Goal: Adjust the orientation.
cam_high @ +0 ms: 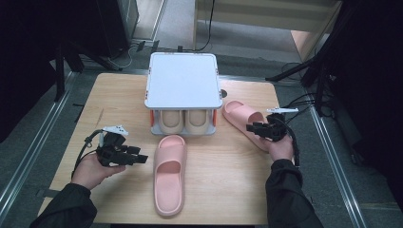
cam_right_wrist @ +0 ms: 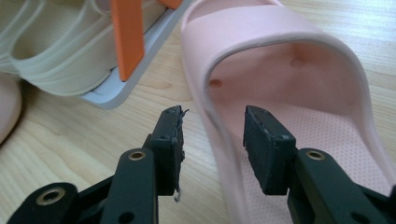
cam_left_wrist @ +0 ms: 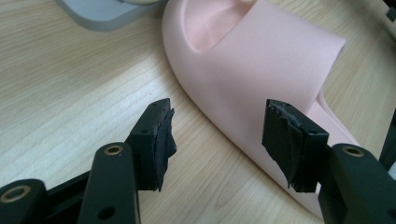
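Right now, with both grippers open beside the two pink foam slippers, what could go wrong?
1. The right gripper straddles the side wall of the right pink foam slipper; soft foam may fold and slip out.
2. That slipper lies close beside the grey two-tier shoe rack; lifting could knock its orange post.
3. The left gripper may push the middle pink slipper away.
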